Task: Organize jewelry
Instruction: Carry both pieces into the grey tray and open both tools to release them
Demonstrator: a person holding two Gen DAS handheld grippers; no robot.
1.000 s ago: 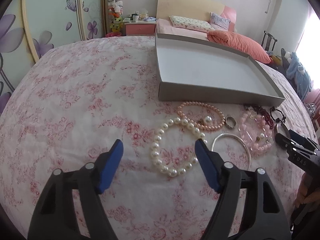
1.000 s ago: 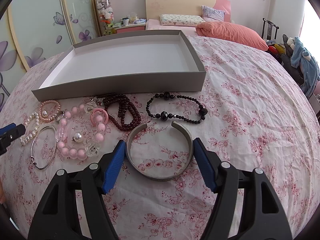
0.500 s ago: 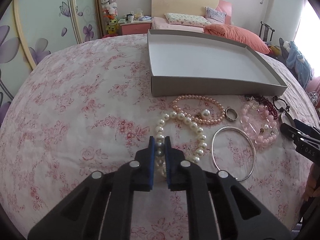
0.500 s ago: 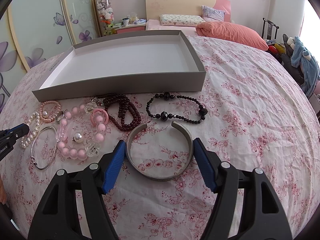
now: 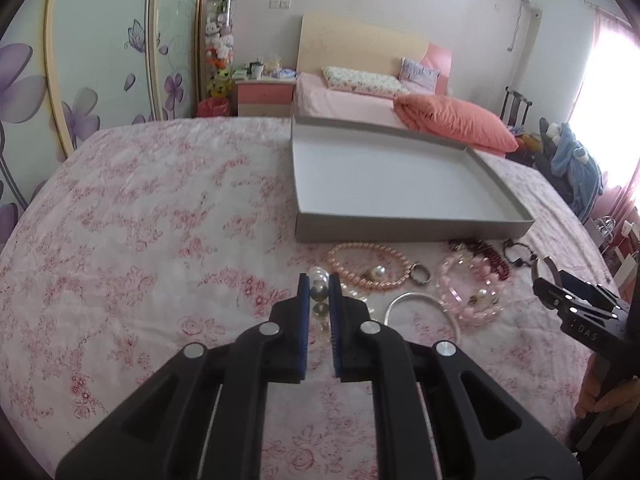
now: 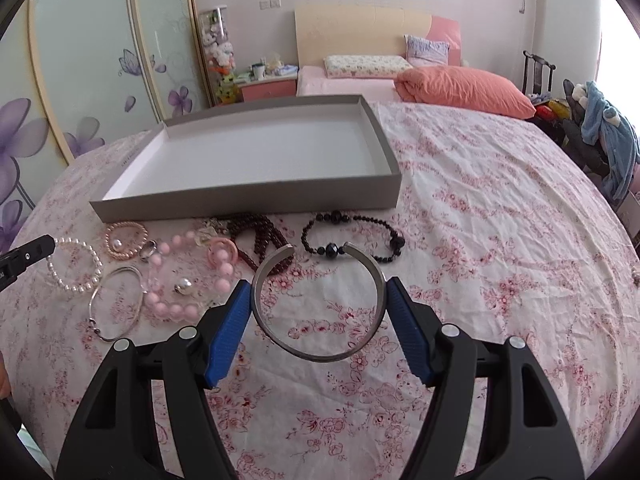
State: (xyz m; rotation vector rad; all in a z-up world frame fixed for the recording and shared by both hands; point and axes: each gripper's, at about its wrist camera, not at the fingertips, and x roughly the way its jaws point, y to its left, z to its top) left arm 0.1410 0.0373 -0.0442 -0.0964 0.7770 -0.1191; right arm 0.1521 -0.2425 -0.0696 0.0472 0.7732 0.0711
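Left gripper [image 5: 320, 286] is pinching the white pearl bracelet [image 5: 319, 290]; its jaws have just closed on the near side of the loop. I read the strand as starting to hang. The grey box [image 5: 400, 227] lies beyond and to the right, its long axis across my view. Right gripper [image 6: 318, 304] is spread around the silver cuff bangle [image 6: 316, 354], pads beside its sides; I cannot tell if they touch. The left is nearer a drop, needing a forward-right carry over the box's near wall.
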